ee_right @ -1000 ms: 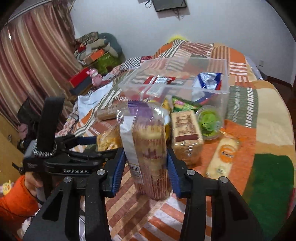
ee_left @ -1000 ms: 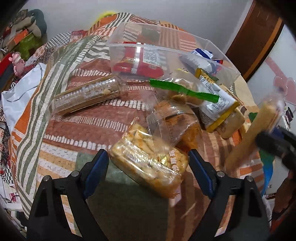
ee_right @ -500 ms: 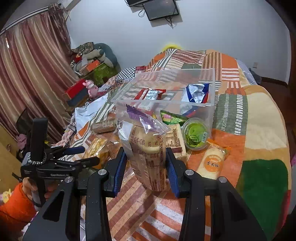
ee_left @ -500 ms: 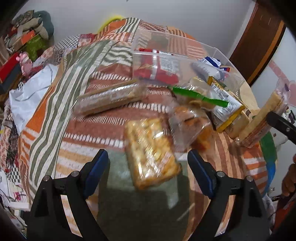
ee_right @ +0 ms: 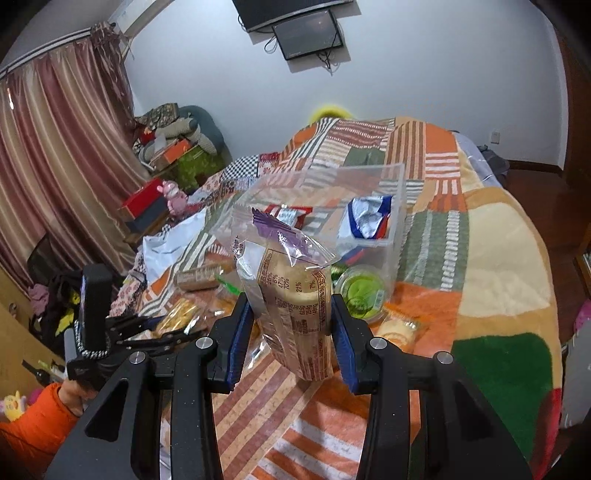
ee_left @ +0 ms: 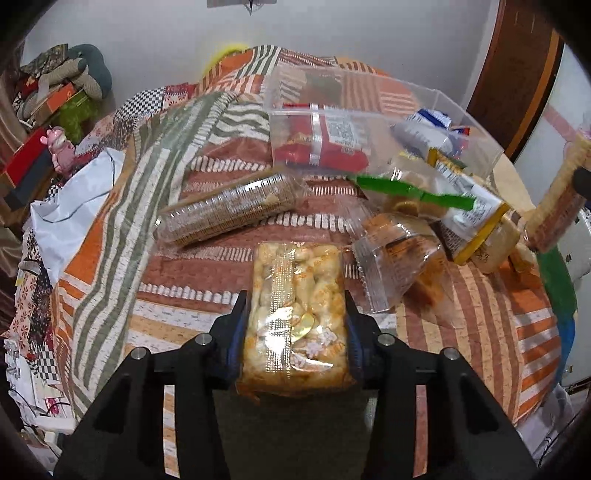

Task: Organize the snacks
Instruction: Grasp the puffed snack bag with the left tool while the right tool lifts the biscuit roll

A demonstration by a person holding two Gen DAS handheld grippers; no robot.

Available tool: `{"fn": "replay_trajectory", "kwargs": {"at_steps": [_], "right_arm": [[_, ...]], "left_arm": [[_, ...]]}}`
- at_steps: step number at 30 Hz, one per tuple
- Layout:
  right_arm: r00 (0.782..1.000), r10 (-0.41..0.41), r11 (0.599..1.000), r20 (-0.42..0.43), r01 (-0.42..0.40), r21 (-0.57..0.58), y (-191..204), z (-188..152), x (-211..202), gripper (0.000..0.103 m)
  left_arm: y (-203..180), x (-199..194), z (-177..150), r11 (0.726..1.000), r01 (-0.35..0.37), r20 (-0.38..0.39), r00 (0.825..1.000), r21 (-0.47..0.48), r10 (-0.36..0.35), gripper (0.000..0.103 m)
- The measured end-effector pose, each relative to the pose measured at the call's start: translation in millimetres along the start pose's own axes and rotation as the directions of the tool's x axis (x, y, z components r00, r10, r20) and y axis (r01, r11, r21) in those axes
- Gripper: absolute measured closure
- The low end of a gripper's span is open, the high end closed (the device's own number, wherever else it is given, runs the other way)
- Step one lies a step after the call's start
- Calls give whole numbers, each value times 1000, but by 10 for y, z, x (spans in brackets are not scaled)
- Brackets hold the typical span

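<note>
While the left tool (ee_left: pixel 293 325) pinches a clear rectangular packet of golden puffed snacks (ee_left: pixel 295 310) between its blue-padded fingers, the packet's long axis runs straight away from the camera, its far end toward the transparent plastic storage box (ee_left: pixel 476 125). It sits low over the patchwork orange, green and cream striped bedspread (ee_left: pixel 192 314). One long clear sleeve of round brown biscuits (ee_left: pixel 229 210) lies on its side beyond, slanting up to the right. Beside it lie one crumpled clear bag of orange snacks (ee_left: pixel 402 254) and one green-banded bag (ee_left: pixel 417 192).

Over on the other side, the right tool (ee_right: pixel 293 328) grips a tall clear sleeve of pale stacked crackers (ee_right: pixel 295 306), held nearly upright above the bedspread, its purple-printed top (ee_right: pixel 273 225) leaning left. Behind it the box holds one red packet (ee_right: pixel 291 214) and one blue-and-white packet (ee_right: pixel 365 218). One round green-lidded cup (ee_right: pixel 362 291) rests just outside the box. Pink striped curtains (ee_right: pixel 55 155) hang on the left, and one dark screen (ee_right: pixel 306 33) is mounted on the white wall.
</note>
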State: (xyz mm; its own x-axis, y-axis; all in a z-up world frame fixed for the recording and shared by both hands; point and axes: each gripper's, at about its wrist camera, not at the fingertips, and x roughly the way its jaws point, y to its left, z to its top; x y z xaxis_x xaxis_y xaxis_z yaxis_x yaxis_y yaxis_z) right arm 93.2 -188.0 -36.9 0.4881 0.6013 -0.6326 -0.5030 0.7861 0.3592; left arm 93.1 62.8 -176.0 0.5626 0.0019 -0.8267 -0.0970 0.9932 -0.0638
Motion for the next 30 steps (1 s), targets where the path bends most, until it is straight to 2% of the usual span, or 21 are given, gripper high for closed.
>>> {"fn": "replay_trajectory", "kwargs": {"at_steps": [5, 7, 8, 9, 11, 14, 16, 17, 18, 20, 22, 25, 28, 29, 30], "right_arm": [[999, 0, 1000, 44, 0, 0, -15, 150, -61, 65], [998, -4, 1000, 66, 5, -4, -9, 230, -82, 65], [997, -5, 1000, 74, 6, -5, -9, 263, -86, 65], [997, -6, 1000, 82, 7, -7, -8, 298, -90, 65], [995, -11, 1000, 101, 12, -9, -7, 376, -90, 65], [994, -15, 1000, 112, 16, -9, 2, 437, -63, 65], [994, -9, 1000, 107, 10, -3, -1, 442, -23, 65], [995, -6, 1000, 103, 6, -1, -7, 435, -7, 65], [995, -3, 1000, 98, 3, 0, -12, 428, 14, 65], [996, -2, 1000, 86, 2, 0, -27, 411, 67, 65], [998, -1, 1000, 71, 0, 7, -46, 393, 119, 65], [998, 1, 1000, 57, -2, 17, -66, 394, 156, 65], [998, -6, 1000, 57, 6, 10, -61, 431, 162, 65], [998, -9, 1000, 58, 9, 7, -51, 441, 159, 65], [998, -12, 1000, 60, 12, 4, -50, 457, 161, 65]], "left_arm": [[-11, -209, 119, 1000, -18, 58, 998, 7, 18, 59], [4, -285, 197, 1000, -7, 81, 997, -2, 7, 70], [8, -323, 260, 1000, 6, 88, 996, -3, -6, 88], [15, -345, 317, 1000, 15, 90, 996, -6, -15, 90], [17, -399, 420, 999, 51, 108, 993, -12, -50, 90], [6, -442, 521, 999, 51, 121, 991, 5, -51, 90], [20, -443, 516, 999, 34, 109, 993, 12, -36, 86], [29, -438, 494, 999, 33, 93, 995, 11, -34, 72], [41, -430, 451, 999, 33, 81, 996, 5, -33, 51], [102, -398, 327, 999, 33, 68, 997, -21, -31, 28], [139, -333, 198, 999, 42, 43, 998, -30, -41, 26], [152, -173, 11, 997, 62, -33, 997, -36, -63, 26], [145, -50, -130, 997, 68, -61, 996, -35, -70, 27], [148, -25, -159, 997, 70, -62, 995, -35, -72, 34], [147, 1, -186, 997, 76, -62, 995, -35, -78, 54]]}}
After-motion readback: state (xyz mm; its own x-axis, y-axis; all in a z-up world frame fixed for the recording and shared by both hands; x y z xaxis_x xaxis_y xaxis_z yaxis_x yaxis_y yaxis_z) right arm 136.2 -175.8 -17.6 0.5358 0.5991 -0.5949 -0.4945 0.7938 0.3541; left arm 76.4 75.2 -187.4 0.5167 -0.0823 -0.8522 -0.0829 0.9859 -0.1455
